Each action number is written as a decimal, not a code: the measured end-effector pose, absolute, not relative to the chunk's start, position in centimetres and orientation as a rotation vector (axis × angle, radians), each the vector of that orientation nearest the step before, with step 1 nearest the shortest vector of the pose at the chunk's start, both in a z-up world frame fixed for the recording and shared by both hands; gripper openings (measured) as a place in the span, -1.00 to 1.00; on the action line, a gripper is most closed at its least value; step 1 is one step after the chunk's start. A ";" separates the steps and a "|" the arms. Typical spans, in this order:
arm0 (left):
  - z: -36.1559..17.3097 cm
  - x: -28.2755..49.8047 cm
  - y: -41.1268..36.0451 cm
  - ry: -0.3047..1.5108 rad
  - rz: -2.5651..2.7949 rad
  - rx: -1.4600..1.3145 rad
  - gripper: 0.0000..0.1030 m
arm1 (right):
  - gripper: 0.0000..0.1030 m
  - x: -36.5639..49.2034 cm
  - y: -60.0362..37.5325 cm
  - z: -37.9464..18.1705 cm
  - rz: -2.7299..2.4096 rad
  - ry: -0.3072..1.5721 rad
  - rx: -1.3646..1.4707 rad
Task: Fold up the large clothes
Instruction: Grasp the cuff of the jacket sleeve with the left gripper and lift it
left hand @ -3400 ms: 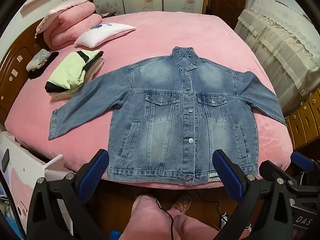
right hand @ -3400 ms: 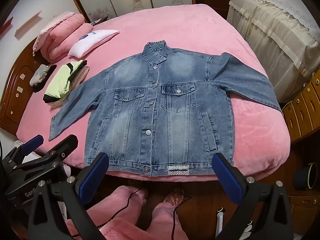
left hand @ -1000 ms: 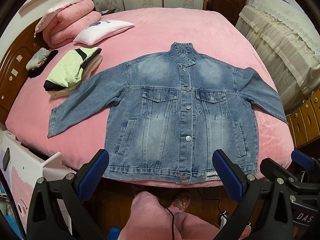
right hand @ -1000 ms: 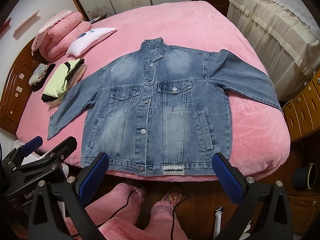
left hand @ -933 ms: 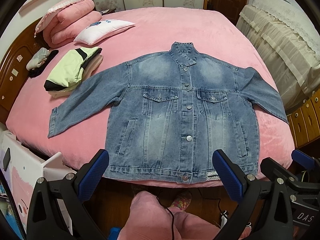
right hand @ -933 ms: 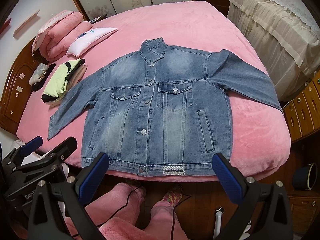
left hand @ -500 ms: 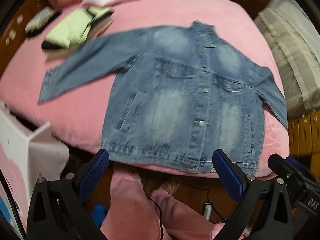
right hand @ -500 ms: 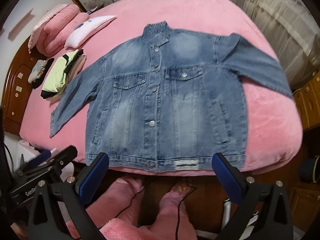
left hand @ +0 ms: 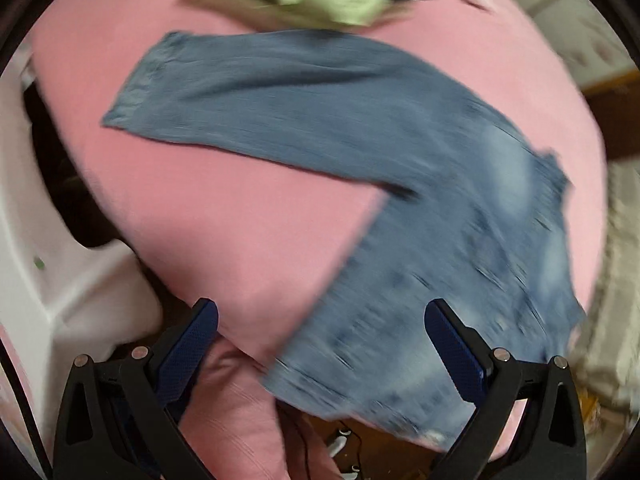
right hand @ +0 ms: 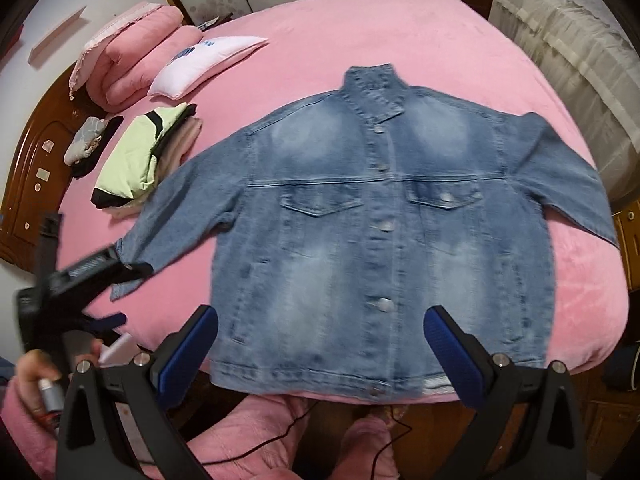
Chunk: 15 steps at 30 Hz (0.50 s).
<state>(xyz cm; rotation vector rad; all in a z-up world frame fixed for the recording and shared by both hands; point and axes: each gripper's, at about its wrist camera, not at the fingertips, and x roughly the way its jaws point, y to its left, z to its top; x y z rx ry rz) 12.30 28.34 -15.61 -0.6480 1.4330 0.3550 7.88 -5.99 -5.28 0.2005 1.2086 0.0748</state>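
Swung hard to the left since a moment ago: left tool (left hand: 320,344), jaws wide and holding nothing, now aimed at the near-left sleeve (left hand: 256,92) instead of the hem, view smeared by the motion. In the right view, seen low at the left just beside the cuff (right hand: 124,276); contact with the cloth not clear through the blur. Right tool (right hand: 320,344) also wide and empty, nudged closer over the hem (right hand: 320,384), not touching. Probably the opening of the first fold, sleeve inward over the body; nothing folded yet.

Denim jacket (right hand: 384,240) spread flat, front up, buttoned, collar toward the far side, both sleeves out to the sides, hem at the near edge of the pink bed (right hand: 400,36). Faded patches on chest and shoulders. Folded clothes (right hand: 136,160) just beyond the left sleeve, apart from it.
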 end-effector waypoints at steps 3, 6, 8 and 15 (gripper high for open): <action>-18.1 13.1 33.2 1.445 0.440 -0.732 0.98 | 0.99 10.0 -3.0 -6.1 0.082 1.243 0.185; -20.9 13.5 37.8 1.498 0.520 -0.848 0.98 | 0.99 11.9 0.3 -6.8 0.090 1.265 0.164; -22.2 13.5 40.2 1.508 0.576 -0.950 0.98 | 0.99 12.7 2.1 -7.2 0.097 1.286 0.144; -26.5 13.7 49.0 1.432 0.818 -1.145 0.98 | 0.99 14.8 7.6 -8.3 0.117 1.364 0.091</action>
